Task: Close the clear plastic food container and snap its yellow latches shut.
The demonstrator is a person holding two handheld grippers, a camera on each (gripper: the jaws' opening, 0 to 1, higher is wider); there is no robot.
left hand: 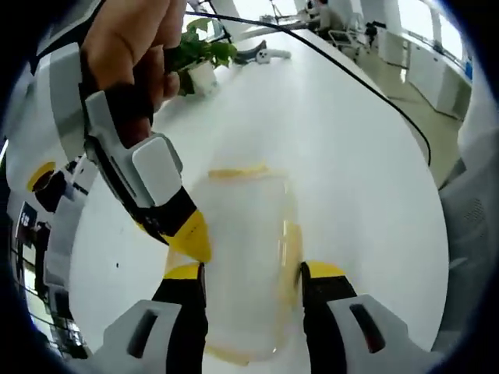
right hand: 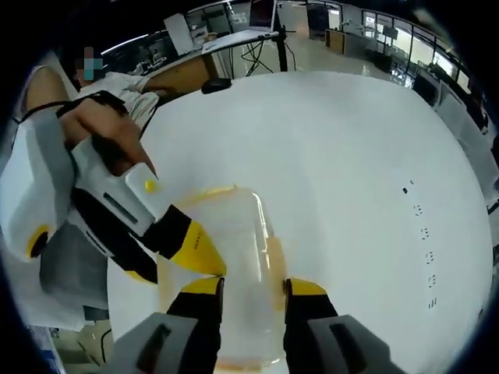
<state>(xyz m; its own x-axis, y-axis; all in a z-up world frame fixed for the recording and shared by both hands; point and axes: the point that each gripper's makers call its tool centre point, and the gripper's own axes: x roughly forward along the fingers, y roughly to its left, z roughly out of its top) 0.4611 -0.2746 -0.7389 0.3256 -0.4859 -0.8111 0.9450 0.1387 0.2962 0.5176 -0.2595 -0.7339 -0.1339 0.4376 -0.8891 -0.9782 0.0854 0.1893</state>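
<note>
The clear plastic container (left hand: 249,226) lies on the white table with its lid on top; one yellow latch (left hand: 238,171) shows at its far end and another (left hand: 290,249) along its right side. My left gripper (left hand: 253,273) is open, its jaws standing at either long side of the container's near half. My right gripper (left hand: 191,238), held by a hand, comes in from the upper left, its yellow tip at the container's left edge. In the right gripper view, my right gripper (right hand: 255,287) stands open over the container (right hand: 234,234), and the left gripper (right hand: 168,263) touches its left side.
A potted plant (left hand: 199,66) stands at the table's far end, and a black cable (left hand: 351,70) runs across the white table (left hand: 359,171). A person (right hand: 117,86) is close on the left. Small dark marks (right hand: 425,234) dot the table on the right.
</note>
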